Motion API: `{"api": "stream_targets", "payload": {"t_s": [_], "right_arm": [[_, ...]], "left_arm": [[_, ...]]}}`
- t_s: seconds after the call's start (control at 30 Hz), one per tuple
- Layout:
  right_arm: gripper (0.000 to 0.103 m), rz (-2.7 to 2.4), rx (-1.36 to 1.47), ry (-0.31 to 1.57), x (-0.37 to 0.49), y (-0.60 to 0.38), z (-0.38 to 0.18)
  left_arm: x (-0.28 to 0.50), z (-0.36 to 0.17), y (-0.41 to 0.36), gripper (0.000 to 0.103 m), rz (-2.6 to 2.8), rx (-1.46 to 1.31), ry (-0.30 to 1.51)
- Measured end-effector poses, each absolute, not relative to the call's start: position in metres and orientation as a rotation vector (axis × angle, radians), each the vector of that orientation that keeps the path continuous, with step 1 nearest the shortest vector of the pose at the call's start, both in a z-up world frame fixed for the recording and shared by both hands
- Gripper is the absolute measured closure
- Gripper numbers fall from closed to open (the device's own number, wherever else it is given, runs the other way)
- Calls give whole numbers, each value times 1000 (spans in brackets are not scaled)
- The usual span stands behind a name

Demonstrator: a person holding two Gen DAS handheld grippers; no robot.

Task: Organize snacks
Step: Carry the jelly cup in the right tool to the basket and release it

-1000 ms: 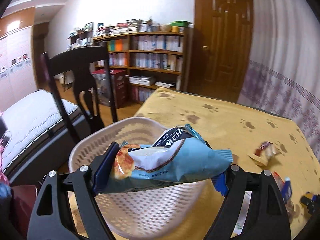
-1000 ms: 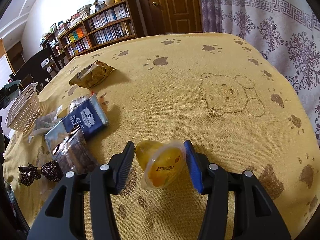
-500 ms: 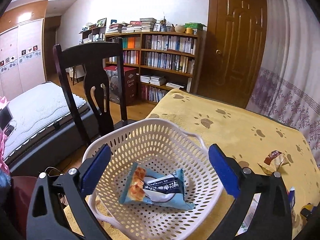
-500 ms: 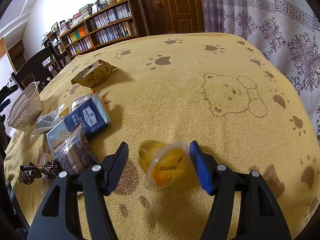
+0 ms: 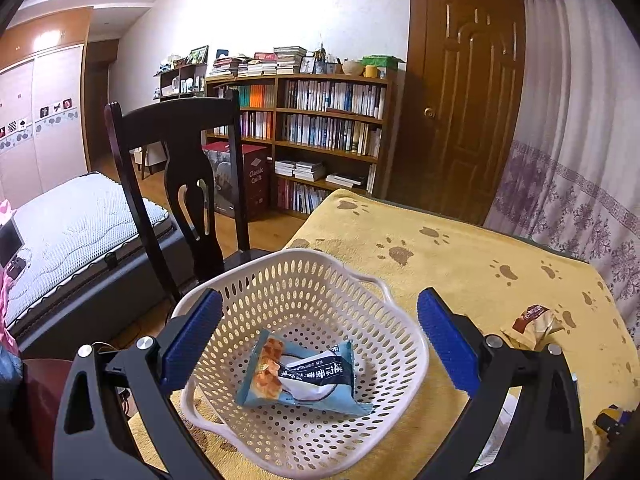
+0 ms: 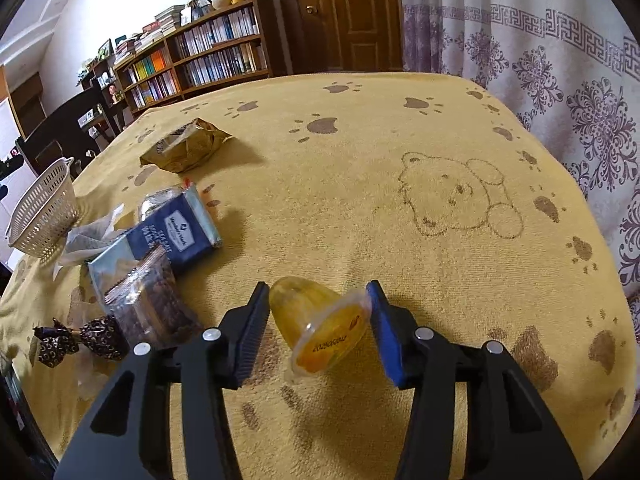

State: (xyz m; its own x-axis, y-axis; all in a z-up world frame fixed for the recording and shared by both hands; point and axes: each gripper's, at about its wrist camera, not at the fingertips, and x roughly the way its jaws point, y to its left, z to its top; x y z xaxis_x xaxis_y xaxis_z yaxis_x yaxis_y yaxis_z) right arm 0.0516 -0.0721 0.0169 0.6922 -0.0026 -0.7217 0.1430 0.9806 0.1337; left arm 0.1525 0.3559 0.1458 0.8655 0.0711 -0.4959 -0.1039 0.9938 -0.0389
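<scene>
With its blue pads spread wide and nothing between them, the left tool [image 5: 318, 336] hangs over the white basket [image 5: 404, 364], where the blue snack packet [image 5: 298, 376] now lies flat on the perforated floor; 1 second ago that packet was clamped in this tool above the basket, so 1 snack is judged sorted. Across the yellow paw-print surface [image 6: 360, 184], the right tool [image 6: 318, 330] has narrowed around the orange jelly cup [image 6: 320, 330], which lies on its side with the dated lid toward the camera; the pads now sit at the cup's dome and rim, closer than half a second ago, though whether they already grip firmly cannot be told. Left of it wait a navy packet [image 6: 178, 232], a clear bag of dark pieces [image 6: 150, 304], 2 dark twist-wrapped sweets [image 6: 78, 344] and a brown pouch [image 6: 186, 150], all well apart from the basket at the far left edge. Most of the sorting appears to remain, with the jelly cup the likely next item.
</scene>
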Motion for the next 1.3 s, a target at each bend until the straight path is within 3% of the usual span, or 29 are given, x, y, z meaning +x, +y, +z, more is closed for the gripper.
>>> {"api": "stream_targets", "payload": {"t_s": [1.2, 1.3], "right_arm": [[51, -47, 211, 826, 52, -80, 11], [58, -35, 188, 826, 53, -74, 11]], "left_arm": [[140, 157, 346, 4, 55, -77, 499], [139, 158, 348, 4, 52, -80, 495]]}}
